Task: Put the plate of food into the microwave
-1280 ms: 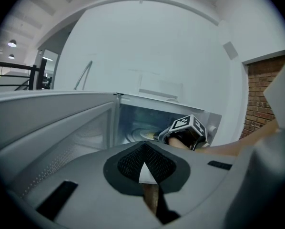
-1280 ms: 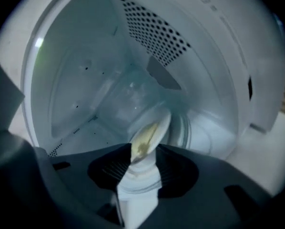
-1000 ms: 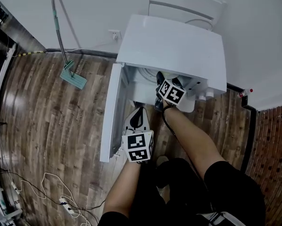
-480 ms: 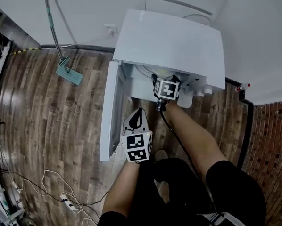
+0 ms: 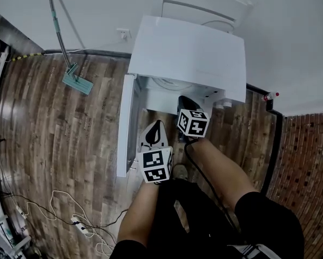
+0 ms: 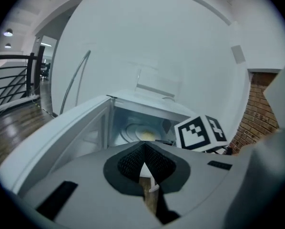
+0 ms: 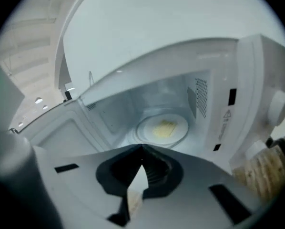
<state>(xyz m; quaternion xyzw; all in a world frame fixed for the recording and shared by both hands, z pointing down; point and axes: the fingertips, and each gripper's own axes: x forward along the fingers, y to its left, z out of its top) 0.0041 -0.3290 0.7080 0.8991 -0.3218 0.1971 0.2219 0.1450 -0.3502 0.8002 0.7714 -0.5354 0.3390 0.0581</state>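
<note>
**A:** One big white box fills the middle of the scene. Why is the microwave (image 5: 188, 53) standing open?

**B:** Its door (image 5: 125, 125) is swung wide to the left, which leaves the whole cavity free to reach into. I'd say it only needs to stay that way while loading goes on.

**A:** And where is the plate?

**B:** The plate (image 7: 145, 133) lies flat inside, well back on the cavity floor, with the yellow food (image 7: 164, 128) at its middle. It sits about centred, probably so that it clears the walls.

**A:** Is anything holding it?

**B:** No. The right hand-held gripper (image 7: 142, 151) is just outside the opening and points in at the plate. Its jaws have just closed and are clenched on nothing. The left hand-held gripper (image 6: 143, 149) is nearer the person, beside the door. It's clenched too, with nothing between its jaws.

**A:** Why would the left one be beside the door?

**B:** My guess is that it's well placed to push the door. With the plate in, closing the door looks like the only step left.
</note>
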